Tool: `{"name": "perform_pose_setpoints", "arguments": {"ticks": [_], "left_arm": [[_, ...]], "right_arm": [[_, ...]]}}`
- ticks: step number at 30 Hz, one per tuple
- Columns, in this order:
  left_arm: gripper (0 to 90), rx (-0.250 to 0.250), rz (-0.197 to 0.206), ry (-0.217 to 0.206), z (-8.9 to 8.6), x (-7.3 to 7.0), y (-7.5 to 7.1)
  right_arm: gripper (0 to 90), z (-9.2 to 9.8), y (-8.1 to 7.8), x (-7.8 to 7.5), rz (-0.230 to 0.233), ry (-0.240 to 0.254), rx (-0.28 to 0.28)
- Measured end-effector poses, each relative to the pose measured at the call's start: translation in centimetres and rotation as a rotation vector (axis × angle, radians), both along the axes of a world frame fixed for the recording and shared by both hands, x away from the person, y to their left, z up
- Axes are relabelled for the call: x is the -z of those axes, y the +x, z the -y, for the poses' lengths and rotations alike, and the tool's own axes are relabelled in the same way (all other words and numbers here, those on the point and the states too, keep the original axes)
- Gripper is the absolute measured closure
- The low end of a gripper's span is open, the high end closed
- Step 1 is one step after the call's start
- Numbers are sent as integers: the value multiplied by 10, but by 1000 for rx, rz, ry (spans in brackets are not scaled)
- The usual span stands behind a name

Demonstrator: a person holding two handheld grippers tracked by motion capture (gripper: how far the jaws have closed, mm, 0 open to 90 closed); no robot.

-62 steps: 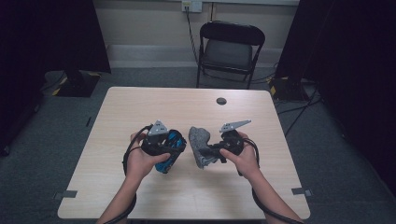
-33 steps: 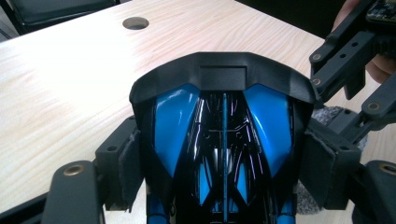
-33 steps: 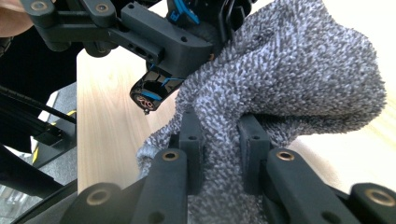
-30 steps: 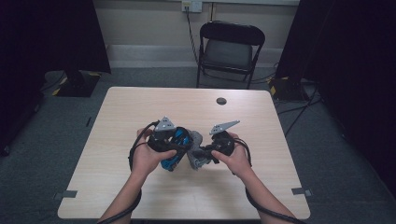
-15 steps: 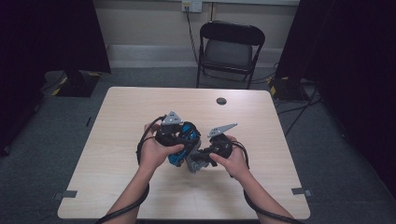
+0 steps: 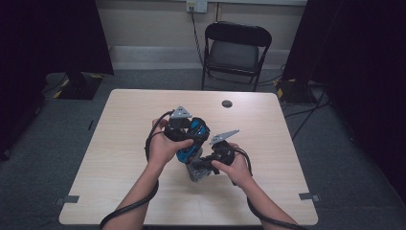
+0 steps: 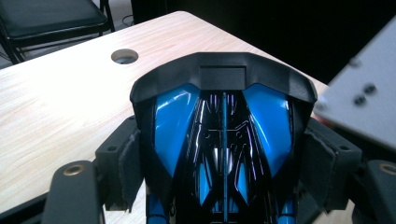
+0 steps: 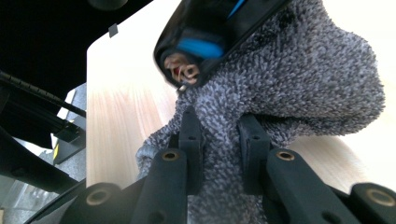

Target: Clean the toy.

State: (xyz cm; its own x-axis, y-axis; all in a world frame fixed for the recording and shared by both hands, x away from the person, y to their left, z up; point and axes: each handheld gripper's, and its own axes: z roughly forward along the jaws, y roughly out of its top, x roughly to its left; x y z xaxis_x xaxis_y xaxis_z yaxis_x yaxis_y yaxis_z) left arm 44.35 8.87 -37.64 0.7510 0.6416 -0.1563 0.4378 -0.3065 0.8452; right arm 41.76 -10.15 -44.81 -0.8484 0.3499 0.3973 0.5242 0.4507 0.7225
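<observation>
One wood table (image 6: 119, 158), chair (image 6: 237, 48) behind; left gripper (image 6: 189, 139) clamps blue-black tool (image 7: 223, 140), right gripper (image 6: 203, 165) pinches grey cloth (image 8: 299, 88).

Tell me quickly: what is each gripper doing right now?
Left gripper: closed on the blue-and-black object.
Right gripper: closed on the grey fuzzy cloth.

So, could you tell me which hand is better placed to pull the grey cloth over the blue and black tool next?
The right. Its tongs are already pinched on the grey cloth, which touches the blue and black tool; the left tongs are clamped on that tool, steadying it.
</observation>
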Motion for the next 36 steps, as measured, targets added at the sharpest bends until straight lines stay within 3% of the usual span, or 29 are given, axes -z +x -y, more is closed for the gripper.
{"name": "perform_pose_setpoints", "arguments": {"ticks": [11,18,27,36], "left_arm": [[253,-38,5,-5,-1,-3,12],[253,-58,9,-10,-8,-5,15],[253,-68,16,9,-23,-7,9],[253,-48,-3,39,-25,7,-3]], "right_arm": [[760,-11,-7,9,-30,-8,-48],[758,-13,-11,10,-20,-50,-74],[758,30,6,2,-4,-83,47],[758,59,19,-19,26,-57,134]]}}
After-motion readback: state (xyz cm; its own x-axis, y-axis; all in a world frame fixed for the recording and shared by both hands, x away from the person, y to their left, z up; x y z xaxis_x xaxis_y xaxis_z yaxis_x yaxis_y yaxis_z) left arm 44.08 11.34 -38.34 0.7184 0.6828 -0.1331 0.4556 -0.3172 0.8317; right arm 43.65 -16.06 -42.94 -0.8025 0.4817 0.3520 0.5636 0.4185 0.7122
